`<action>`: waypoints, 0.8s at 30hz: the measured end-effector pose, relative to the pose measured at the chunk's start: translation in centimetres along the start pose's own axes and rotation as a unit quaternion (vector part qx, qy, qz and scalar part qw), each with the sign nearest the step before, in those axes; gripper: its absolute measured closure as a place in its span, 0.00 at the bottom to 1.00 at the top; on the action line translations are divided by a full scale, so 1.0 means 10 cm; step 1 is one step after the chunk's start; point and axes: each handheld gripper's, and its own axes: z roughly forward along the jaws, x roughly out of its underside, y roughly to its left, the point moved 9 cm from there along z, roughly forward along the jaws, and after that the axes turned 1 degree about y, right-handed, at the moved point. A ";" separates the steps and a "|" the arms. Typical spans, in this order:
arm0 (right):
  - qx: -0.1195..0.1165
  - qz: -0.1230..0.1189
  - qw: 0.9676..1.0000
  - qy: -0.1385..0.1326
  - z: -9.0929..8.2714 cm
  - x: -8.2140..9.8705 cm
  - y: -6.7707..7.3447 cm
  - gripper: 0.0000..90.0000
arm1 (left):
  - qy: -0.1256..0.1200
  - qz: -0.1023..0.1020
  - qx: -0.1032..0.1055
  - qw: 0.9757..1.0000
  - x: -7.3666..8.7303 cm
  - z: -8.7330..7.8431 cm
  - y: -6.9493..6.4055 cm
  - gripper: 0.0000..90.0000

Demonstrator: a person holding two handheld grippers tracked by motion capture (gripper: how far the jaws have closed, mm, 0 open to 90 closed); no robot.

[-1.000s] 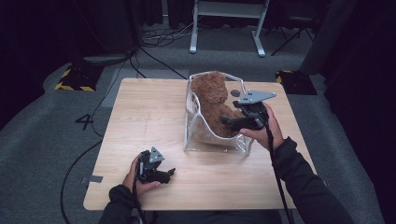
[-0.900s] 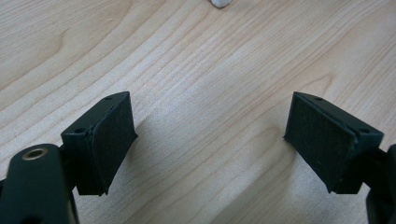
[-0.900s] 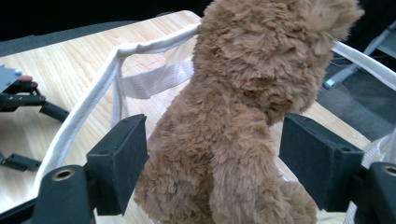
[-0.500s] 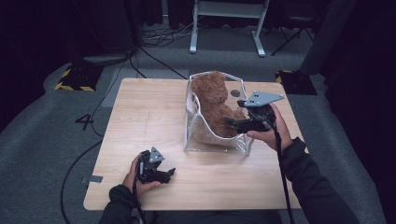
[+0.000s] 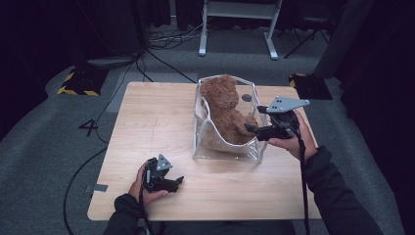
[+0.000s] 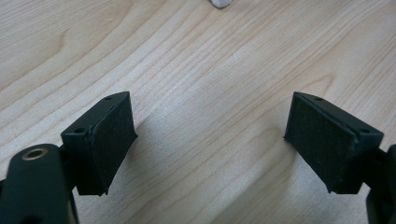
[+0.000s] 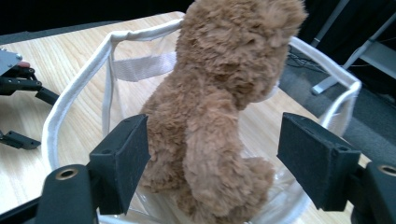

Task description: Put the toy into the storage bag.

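Observation:
A brown teddy bear (image 5: 225, 110) sits upright inside a clear plastic bag (image 5: 203, 142) with white trim, at the middle right of the wooden table (image 5: 147, 122). My right gripper (image 5: 252, 129) hovers at the bag's right rim and points at the bear. Its jaws have just been closing a little, but they stand open. In the right gripper view the bear (image 7: 219, 93) is in front of them, and the pads do not touch it. My left gripper (image 5: 177, 182) rests low near the table's front edge. It is open over bare wood (image 6: 210, 130).
A small dark round spot (image 5: 246, 98) lies on the table behind the bag. Beyond the table are floor cables (image 5: 161, 58), white stand legs (image 5: 235, 29) and a yellow-and-black striped block (image 5: 78, 85). The table's left half is bare wood.
My right gripper has drawn back to the right, from over the bear to the bag's right rim. The left gripper has stayed in place.

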 end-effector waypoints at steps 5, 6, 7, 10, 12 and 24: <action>0.003 0.002 1.000 -0.004 -0.08 0.00 -0.06 0.28 | 0.000 0.000 0.000 1.000 0.00 0.00 0.00 0.18; 0.003 0.002 1.000 -0.005 -0.10 0.01 -0.07 0.28 | 0.000 0.000 0.000 1.000 0.00 0.00 0.00 0.18; 0.003 0.004 1.000 -0.006 -0.11 0.01 -0.07 0.28 | 0.000 0.000 0.000 1.000 0.00 0.00 0.00 0.18; 0.008 0.003 1.000 -0.008 -0.13 0.03 -0.09 0.28 | 0.000 0.000 0.000 1.000 0.00 0.00 0.00 0.18; 0.010 0.002 1.000 -0.006 -0.15 0.06 -0.10 0.28 | 0.000 0.000 0.000 1.000 0.00 0.00 0.00 0.18; 0.015 -0.010 1.000 -0.010 -0.28 0.12 -0.11 0.28 | 0.000 0.000 0.000 1.000 0.00 0.00 0.00 0.18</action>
